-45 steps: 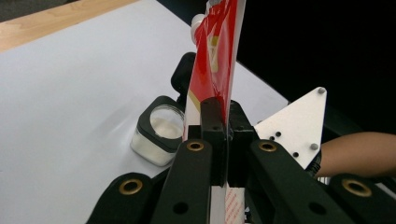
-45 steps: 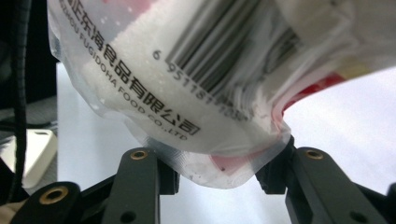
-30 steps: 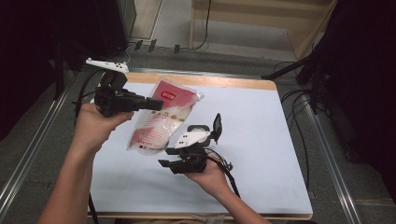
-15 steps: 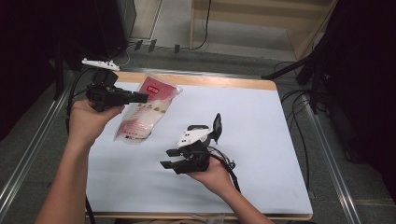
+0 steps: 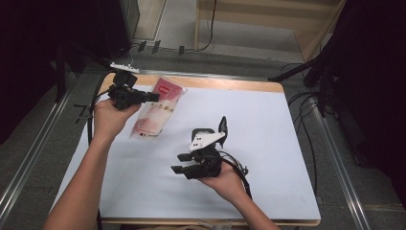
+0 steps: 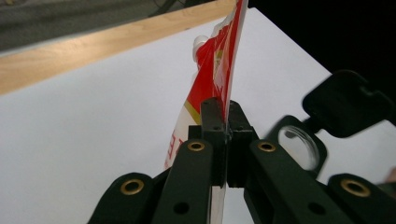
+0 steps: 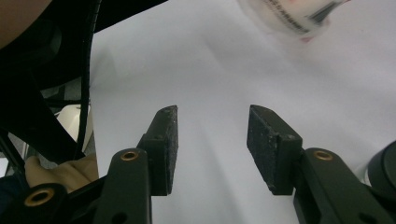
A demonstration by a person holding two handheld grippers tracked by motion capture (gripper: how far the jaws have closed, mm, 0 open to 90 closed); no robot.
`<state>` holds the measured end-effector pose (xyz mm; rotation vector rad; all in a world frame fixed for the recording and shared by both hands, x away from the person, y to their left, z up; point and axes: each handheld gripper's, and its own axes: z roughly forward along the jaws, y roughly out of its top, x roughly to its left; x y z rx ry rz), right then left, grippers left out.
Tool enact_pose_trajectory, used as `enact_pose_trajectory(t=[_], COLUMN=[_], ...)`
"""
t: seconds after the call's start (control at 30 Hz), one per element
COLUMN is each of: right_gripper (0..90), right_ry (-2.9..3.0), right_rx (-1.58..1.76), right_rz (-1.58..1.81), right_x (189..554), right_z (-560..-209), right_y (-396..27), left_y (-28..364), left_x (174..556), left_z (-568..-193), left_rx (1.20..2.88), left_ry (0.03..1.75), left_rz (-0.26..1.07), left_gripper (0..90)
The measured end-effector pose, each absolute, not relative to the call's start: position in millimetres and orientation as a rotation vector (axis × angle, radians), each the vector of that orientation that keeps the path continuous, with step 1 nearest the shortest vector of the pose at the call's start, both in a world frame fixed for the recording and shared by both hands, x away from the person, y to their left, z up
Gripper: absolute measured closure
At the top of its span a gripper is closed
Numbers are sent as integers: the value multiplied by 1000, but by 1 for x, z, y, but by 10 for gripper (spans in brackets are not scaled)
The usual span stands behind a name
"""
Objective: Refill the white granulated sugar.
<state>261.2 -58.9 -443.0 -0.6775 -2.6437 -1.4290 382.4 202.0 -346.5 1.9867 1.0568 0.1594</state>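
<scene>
Since the earlier frames the left gripper has carried the red-and-white pouch away from the middle of the bench toward its far left corner and lower down, so that the pouch, which a second ago hung close by the right gripper, now sits well apart from it. In the high view the pouch slopes from the left jaws down toward the person, and its lower end looks to be on or just above the white sheet; I cannot tell whether it rests there. The left gripper view shows the jaws clenched flat on the pouch's thin edge, with the red printed face rising upright beyond the pads and the wooden far rim of the bench behind it. The right gripper has hardly shifted: it lies in the person's right hand near the front centre, tipped on its side. In the right gripper view its jaws stand released and about half apart with nothing between the pads, above bare white sheet, and a blurred end of the pouch shows at the top edge. My reading is that the pouch is being moved or set down by the left hand alone, and the right gripper is waiting. If the aim is to lay the pouch flat near that corner, the grip on the thin edge will have to ease off once the pouch's weight is on the bench; if the right gripper is to take an end, it now has farther to reach.
</scene>
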Motion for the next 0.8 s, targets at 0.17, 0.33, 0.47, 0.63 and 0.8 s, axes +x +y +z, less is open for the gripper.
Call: enact_pose_trajectory(t=[0.17, 0.33, 0.47, 0.63, 0.8], right_gripper=[540, 541, 541, 539, 531], right_ry=[-2645, -2645, -2641, -2652, -2633], right_rx=[-696, -715, -721, -706, -712], right_rz=[-1426, -1426, -1432, -1430, -1462], right_x=[260, 261, 261, 258, 256], right_z=[-444, -445, -444, -442, -436], right_y=[-63, -67, -68, -70, -79], left_y=[199, 203, 206, 214, 225], left_x=[397, 401, 398, 390, 381], left_z=[-365, -375, -374, -376, -375], left_rx=[1950, 1916, 1933, 1925, 1943], left_ry=[1074, 1070, 1049, 1051, 1046], left_rz=[164, 120, 122, 131, 154], left_gripper=[900, 900, 900, 900, 898])
